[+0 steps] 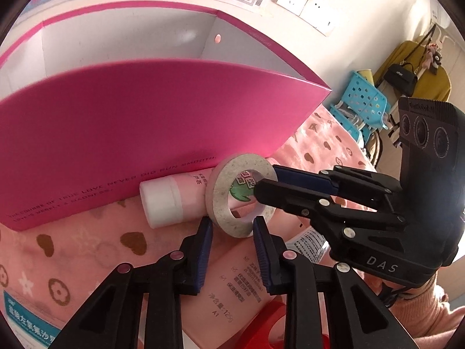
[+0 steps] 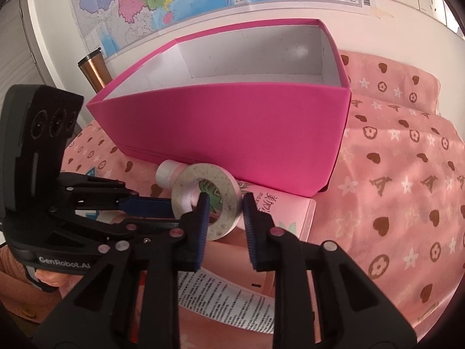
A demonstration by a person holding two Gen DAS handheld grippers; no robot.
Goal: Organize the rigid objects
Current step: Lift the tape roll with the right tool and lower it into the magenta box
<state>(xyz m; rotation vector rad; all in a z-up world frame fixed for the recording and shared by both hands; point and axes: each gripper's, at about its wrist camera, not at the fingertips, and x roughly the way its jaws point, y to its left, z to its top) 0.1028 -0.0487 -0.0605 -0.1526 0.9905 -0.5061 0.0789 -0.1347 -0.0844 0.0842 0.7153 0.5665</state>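
A roll of tape (image 1: 241, 196) (image 2: 207, 203) is held above a pink tube (image 1: 180, 199) lying before the open pink box (image 1: 139, 128) (image 2: 232, 128). My right gripper (image 2: 223, 203) (image 1: 266, 184) has one finger through the roll's hole and one outside its rim; whether it clamps the rim I cannot tell. My left gripper (image 1: 231, 224) (image 2: 171, 206) is open, its fingers just below and either side of the roll, not visibly touching it. The box looks empty inside.
A pink carton (image 2: 290, 212) and a printed leaflet (image 2: 226, 299) lie under the grippers on the pink patterned cloth (image 2: 392, 189). A copper tumbler (image 2: 93, 67) stands behind the box. A blue-white box (image 1: 26, 317) lies at the lower left. A red object (image 1: 270, 325) sits below.
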